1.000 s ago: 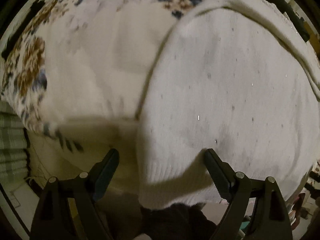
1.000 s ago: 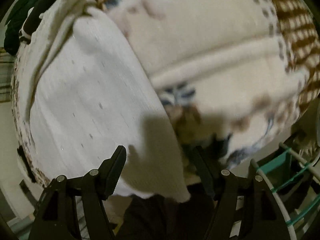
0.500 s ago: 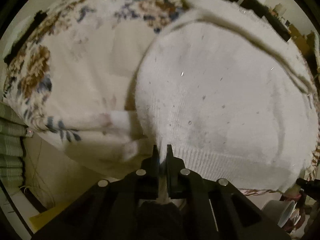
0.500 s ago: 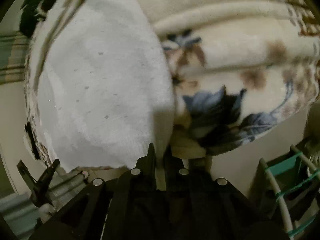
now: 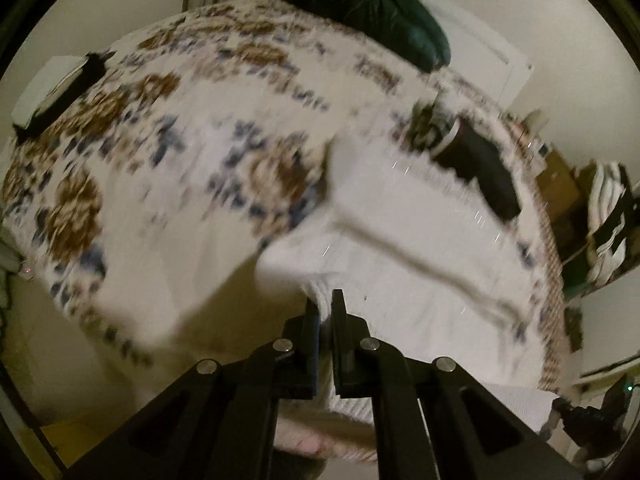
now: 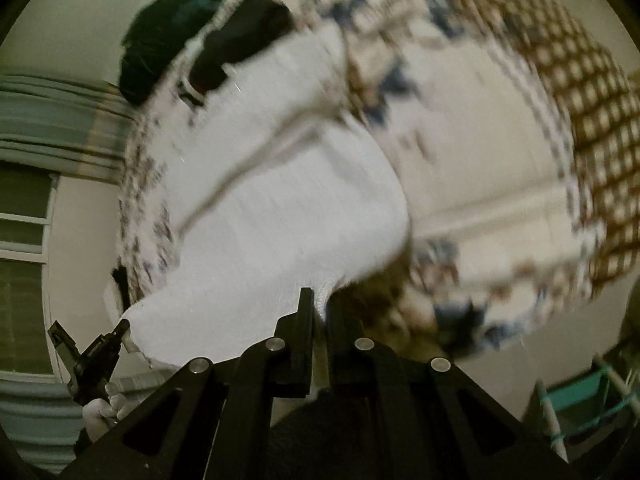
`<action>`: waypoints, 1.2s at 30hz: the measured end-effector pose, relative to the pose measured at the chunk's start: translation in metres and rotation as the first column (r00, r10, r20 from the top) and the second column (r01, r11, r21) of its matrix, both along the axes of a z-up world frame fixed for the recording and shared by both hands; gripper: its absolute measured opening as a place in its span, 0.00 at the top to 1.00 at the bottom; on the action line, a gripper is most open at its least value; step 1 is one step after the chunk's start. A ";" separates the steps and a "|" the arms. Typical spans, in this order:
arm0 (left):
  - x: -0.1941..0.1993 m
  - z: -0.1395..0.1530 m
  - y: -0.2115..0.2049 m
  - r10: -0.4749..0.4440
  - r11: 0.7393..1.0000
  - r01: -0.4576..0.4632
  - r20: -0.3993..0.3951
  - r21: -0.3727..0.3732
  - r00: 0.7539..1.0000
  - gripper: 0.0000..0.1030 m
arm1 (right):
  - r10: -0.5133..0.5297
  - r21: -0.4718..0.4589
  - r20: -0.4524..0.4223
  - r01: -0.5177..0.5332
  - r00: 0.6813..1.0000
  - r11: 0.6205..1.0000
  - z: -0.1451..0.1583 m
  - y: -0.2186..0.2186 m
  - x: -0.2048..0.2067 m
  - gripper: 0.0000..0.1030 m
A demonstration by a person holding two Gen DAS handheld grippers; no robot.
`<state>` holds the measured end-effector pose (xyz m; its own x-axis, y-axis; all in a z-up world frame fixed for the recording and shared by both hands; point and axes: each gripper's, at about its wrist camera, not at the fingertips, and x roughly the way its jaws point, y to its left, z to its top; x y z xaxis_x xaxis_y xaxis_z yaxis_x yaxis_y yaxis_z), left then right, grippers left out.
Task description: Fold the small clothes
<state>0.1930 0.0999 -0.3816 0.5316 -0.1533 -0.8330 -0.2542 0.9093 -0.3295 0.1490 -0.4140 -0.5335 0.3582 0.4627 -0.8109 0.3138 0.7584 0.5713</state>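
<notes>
A small white knit garment lies on a floral blanket. My left gripper is shut on the ribbed hem at its near left corner and holds that edge raised. In the right wrist view my right gripper is shut on the near right corner of the same white garment, also raised. The left gripper shows at the lower left of the right wrist view, holding the other corner. Both views are motion-blurred.
A dark green bag sits at the far edge of the bed. A black garment lies beyond the white one. A brown checked cloth lies at right. A wire laundry rack stands at lower right.
Both grippers went from open to shut on the near hem corners. They have since lifted and pulled the hem up and back from the blanket.
</notes>
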 end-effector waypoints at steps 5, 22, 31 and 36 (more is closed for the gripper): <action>0.072 0.011 0.000 -0.002 0.999 0.003 0.042 -0.037 0.999 0.97 | -0.021 -0.051 0.071 0.025 0.997 0.998 0.028 0.013 0.085 0.95; 0.364 -0.101 -0.012 -0.051 0.998 0.054 -0.157 0.012 0.986 0.96 | -0.201 -0.194 -0.030 0.192 0.979 0.962 -0.055 -0.012 0.375 0.95; 0.374 -0.119 -0.001 -0.066 0.997 0.056 -0.216 -0.055 0.974 0.83 | -0.234 -0.149 -0.127 0.214 0.964 0.965 -0.101 -0.026 0.402 0.52; 0.343 -0.078 0.026 0.002 0.999 -0.006 -0.105 -0.042 0.994 0.17 | -0.230 -0.185 -0.047 0.218 0.972 0.958 -0.067 -0.031 0.367 0.15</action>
